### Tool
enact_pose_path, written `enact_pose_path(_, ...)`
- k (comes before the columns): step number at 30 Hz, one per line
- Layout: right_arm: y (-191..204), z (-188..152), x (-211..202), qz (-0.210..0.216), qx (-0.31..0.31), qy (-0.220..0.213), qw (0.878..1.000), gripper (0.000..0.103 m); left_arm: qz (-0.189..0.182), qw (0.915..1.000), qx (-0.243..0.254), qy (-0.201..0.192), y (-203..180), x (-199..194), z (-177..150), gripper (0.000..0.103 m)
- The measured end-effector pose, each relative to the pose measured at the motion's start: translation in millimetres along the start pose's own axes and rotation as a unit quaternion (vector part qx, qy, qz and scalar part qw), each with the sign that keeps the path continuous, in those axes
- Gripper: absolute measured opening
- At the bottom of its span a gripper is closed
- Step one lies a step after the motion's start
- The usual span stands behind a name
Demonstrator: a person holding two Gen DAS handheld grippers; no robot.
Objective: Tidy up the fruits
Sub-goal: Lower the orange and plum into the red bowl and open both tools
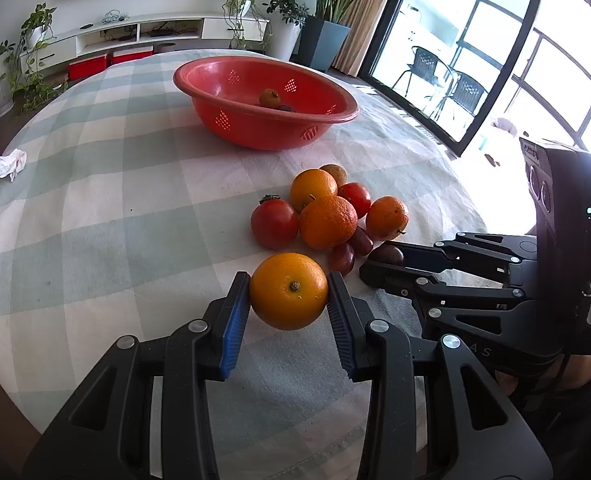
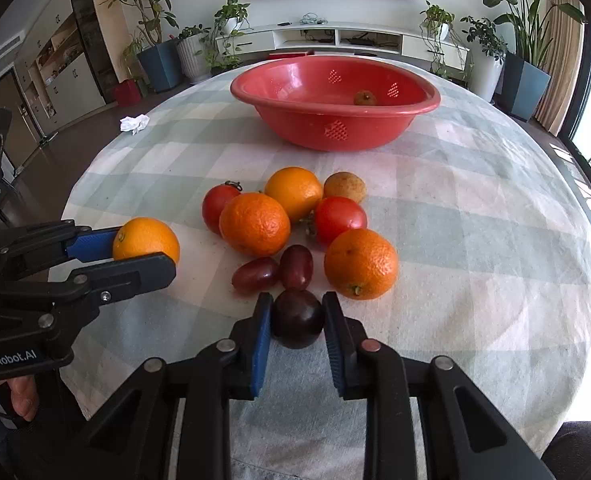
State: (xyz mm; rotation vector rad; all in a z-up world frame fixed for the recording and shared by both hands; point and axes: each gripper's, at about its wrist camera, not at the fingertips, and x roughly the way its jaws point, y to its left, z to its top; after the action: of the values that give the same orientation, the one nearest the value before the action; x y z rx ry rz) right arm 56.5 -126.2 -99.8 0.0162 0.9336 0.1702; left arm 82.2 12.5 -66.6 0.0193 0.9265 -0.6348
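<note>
Left fingers (image 1: 288,304) clamped on orange (image 1: 288,290); right fingers (image 2: 297,322) on dark plum (image 2: 297,319).

Both wrist views share (closely) the basket (image 1: 265,114).

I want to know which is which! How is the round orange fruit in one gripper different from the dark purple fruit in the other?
The round orange fruit is bright and bigger; the dark purple fruit is nearly black and smaller. The orange sits in the left gripper, the purple one in the right gripper. Both are round, gripped, and outside the red plastic basket.
</note>
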Motion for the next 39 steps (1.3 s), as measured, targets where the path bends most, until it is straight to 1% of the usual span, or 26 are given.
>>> enact_pose_path(6, -1.4, -3.5, -13.0, 0.014, 0.002, -0.002, 1.0, 0.026, 0.0, 1.0, -0.002, -0.002, 0.2, 0.1, -0.1, 0.036)
enact_pose_path(10, -8.9, 0.8, -33.8, 0.025, 0.011, -0.026, 0.999, 0.026, -0.006, 0.9999, -0.007, -0.005, 1.8, -1.2, 1.7, 0.036)
enact_pose_path(12, -18.2, 7.4, -43.7, 0.03, 0.022, -0.041, 0.999, 0.026, -0.009, 0.9999, -0.011, -0.009, 2.9, -3.7, 4.4, 0.036)
enact_pose_path(15, -37.6, 21.8, -55.6, 0.033, 0.039, -0.061, 0.997, 0.026, -0.002, 0.9999, -0.005, -0.014, 3.3, -7.2, 14.8, 0.036)
enact_pose_path(17, -52.1, 34.0, -62.0, 0.025, 0.046, -0.075, 0.996, 0.026, 0.005, 0.9998, 0.003, -0.021, 3.2, -11.6, 27.9, 0.036)
enact_pose_path(21, -79.6, 66.4, -75.5, 0.031, 0.062, -0.102, 0.992, 0.026, 0.012, 0.9988, 0.019, -0.044, 4.1, -21.1, 66.8, 0.036)
enact_pose_path(26, -90.6, 113.9, -77.9, 0.047, 0.053, -0.127, 0.989, 0.026, 0.035, 0.9971, 0.043, -0.053, 7.8, -14.7, 125.9, 0.036)
enact_pose_path(28, -91.2, 132.6, -69.2, 0.059, 0.05, -0.118, 0.99, 0.026, 0.038, 0.9968, 0.049, -0.05, 9.9, -5.9, 150.8, 0.036)
enact_pose_path(30, -92.2, 148.6, -55.7, 0.07, 0.053, -0.109, 0.99, 0.026, 0.041, 0.9969, 0.056, -0.037, 11.2, 8.5, 171.5, 0.036)
enact_pose_path(32, -92.0, 162.8, -37.7, 0.081, 0.052, -0.089, 0.991, 0.026, 0.048, 0.9964, 0.067, -0.019, 11.2, 28.0, 186.6, 0.036)
enact_pose_path(35, -86.6, 178.3, -10.0, 0.094, 0.043, -0.06, 0.993, 0.026, 0.058, 0.9953, 0.078, 0.011, 13.2, 59.4, 200.4, 0.036)
enact_pose_path(39, -80.5, 185.7, 23.1, 0.074, 0.025, -0.035, 0.996, 0.026, 0.073, 0.9933, 0.08, 0.039, 16.3, 92.8, 202.2, 0.036)
